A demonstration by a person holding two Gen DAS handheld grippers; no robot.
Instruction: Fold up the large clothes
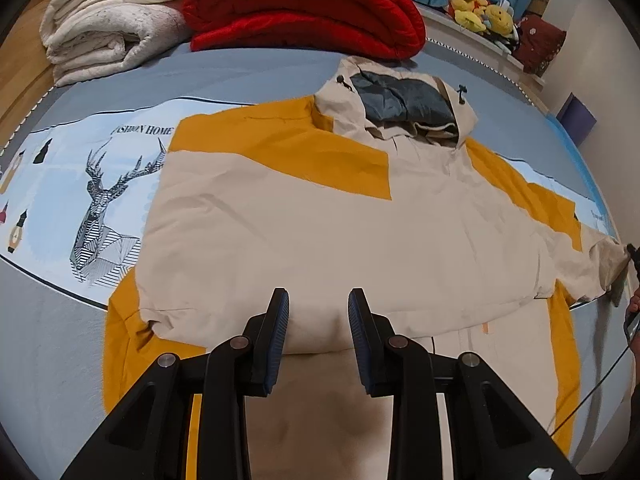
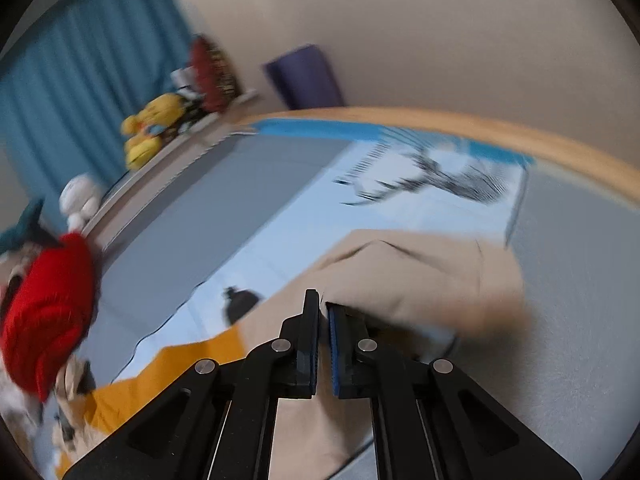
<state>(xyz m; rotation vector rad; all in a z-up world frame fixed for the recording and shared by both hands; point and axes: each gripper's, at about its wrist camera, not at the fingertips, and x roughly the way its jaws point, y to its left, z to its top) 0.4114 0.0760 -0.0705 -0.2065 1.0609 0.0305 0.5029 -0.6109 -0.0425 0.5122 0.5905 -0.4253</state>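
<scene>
Jacket (image 1: 304, 216) on bed (image 1: 60, 340) | left claw (image 1: 318, 304) parted, empty | right claw (image 2: 323, 300) pinching sleeve (image 2: 420, 276)

Even indoor light; left view sharp, right view motion-blurred; fisheye bending, dark corners.

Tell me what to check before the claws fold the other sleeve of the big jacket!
1. Right claw pinching the beige sleeve end: ok, shut on the cloth.
2. Left claw gripping the jacket: not ok, pads apart over the beige fabric.
3. First sleeve folded across the body: ok.
4. Hood lying flat at the top: ok.
5. Red blanket clear of the jacket: cannot tell, it sits right by the hood.
6. Right view sharp: not ok, blurred.
</scene>
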